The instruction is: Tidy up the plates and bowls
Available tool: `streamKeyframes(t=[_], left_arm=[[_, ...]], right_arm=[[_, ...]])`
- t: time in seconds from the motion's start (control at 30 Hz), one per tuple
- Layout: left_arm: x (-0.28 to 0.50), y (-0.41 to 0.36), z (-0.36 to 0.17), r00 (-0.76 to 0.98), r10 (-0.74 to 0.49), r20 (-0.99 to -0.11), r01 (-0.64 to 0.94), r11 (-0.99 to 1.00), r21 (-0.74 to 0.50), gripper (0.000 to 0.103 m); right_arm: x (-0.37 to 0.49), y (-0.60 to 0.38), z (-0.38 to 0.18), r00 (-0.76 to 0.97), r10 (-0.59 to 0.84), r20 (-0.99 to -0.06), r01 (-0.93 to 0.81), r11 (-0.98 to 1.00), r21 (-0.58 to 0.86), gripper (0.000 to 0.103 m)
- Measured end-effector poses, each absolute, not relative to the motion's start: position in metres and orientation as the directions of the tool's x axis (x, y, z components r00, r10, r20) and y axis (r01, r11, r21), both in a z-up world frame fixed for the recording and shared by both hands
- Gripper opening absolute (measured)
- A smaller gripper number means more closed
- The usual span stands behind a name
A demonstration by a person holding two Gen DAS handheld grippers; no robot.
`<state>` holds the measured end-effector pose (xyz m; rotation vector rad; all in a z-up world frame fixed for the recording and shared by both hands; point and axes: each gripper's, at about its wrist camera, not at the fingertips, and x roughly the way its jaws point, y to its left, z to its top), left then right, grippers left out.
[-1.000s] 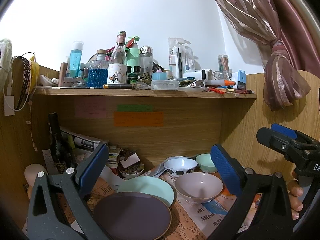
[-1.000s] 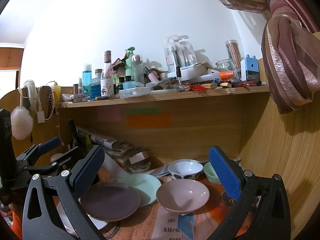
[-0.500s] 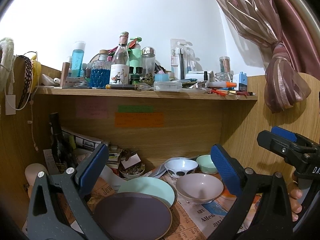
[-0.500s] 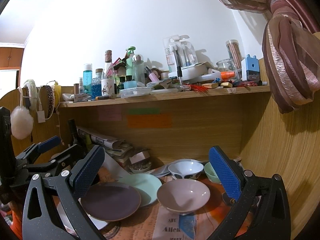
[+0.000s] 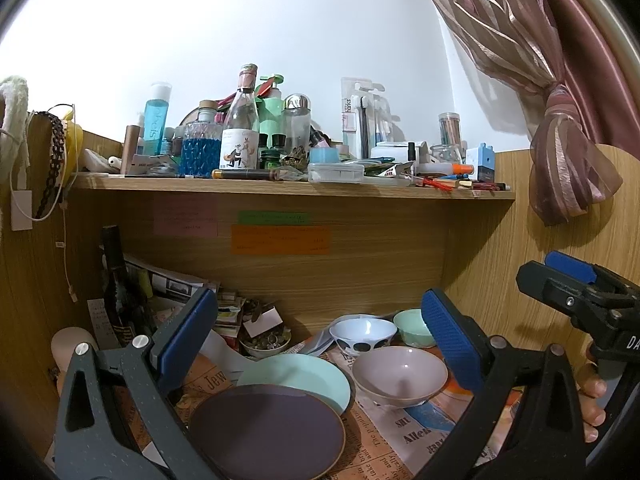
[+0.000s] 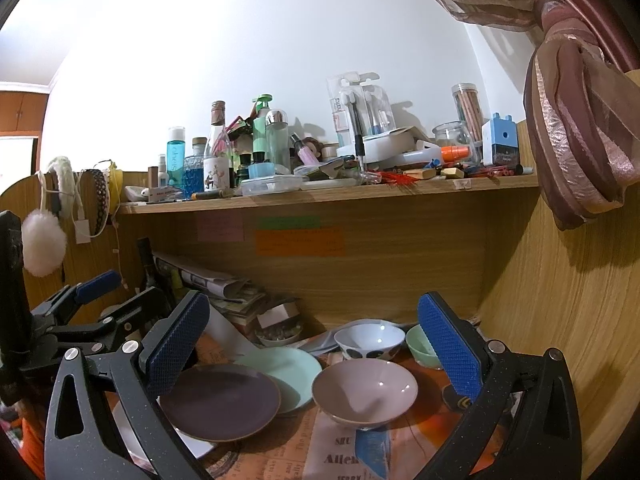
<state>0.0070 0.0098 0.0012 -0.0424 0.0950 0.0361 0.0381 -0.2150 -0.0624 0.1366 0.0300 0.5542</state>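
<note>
On newspaper under the shelf lie a dark purple plate [image 5: 266,432] [image 6: 220,400], a mint plate [image 5: 296,376] [image 6: 286,370] partly beneath it, a pink bowl [image 5: 400,374] [image 6: 364,390], a white bowl with black spots [image 5: 362,332] [image 6: 368,342] and a small mint bowl [image 5: 412,322] [image 6: 418,346]. A white plate edge [image 6: 192,446] shows beneath the purple plate. My left gripper [image 5: 320,340] hangs open above the plates, empty. The right gripper [image 6: 312,344] is open over the pink bowl, holding nothing. It also appears at the right edge [image 5: 576,292] of the left wrist view, and the left gripper shows at the left [image 6: 100,304] of the right wrist view.
A wooden shelf [image 5: 292,190] crowded with bottles [image 5: 240,128] spans overhead. A dark bottle [image 5: 118,288], stacked newspapers [image 6: 212,280] and a small dish of trinkets [image 5: 266,344] sit at the back left. Wooden side walls [image 6: 560,320] close in; a curtain [image 5: 568,160] hangs at the right.
Both grippers have drifted slightly; the dishes have not moved and both stay open.
</note>
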Motion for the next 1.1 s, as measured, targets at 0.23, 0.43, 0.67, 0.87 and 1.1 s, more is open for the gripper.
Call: streamKeyframes(t=[0.23, 0.43, 0.67, 0.87, 1.1], left_arm=[[0.006, 0.011, 0.001, 0.995, 0.035, -0.096, -0.039, 0.998, -0.045, 0.103], [0.006, 0.012, 0.0, 0.995, 0.036, -0.094, -0.041, 0.998, -0.045, 0.103], [0.006, 0.016, -0.001, 0.995, 0.035, -0.098, -0.041, 0.998, -0.057, 0.103], [0.009, 0.02, -0.007, 0.992, 0.05, -0.113, -0.056, 0.997, -0.054, 0.103], [0.012, 0.034, -0.019, 0.984, 0.076, -0.162, -0.085, 0.995, -0.048, 0.103]], right_arm=[[0.04, -0.215, -0.062, 0.85, 0.528, 0.0, -0.523, 0.842, 0.136, 0.103], [0.04, -0.215, -0.063, 0.851, 0.525, -0.002, -0.52, 0.844, 0.13, 0.103], [0.041, -0.212, -0.065, 0.848, 0.53, -0.006, -0.525, 0.842, 0.126, 0.103], [0.042, -0.208, -0.068, 0.841, 0.54, 0.003, -0.537, 0.835, 0.118, 0.103], [0.05, -0.198, -0.077, 0.822, 0.57, -0.007, -0.565, 0.816, 0.119, 0.103]])
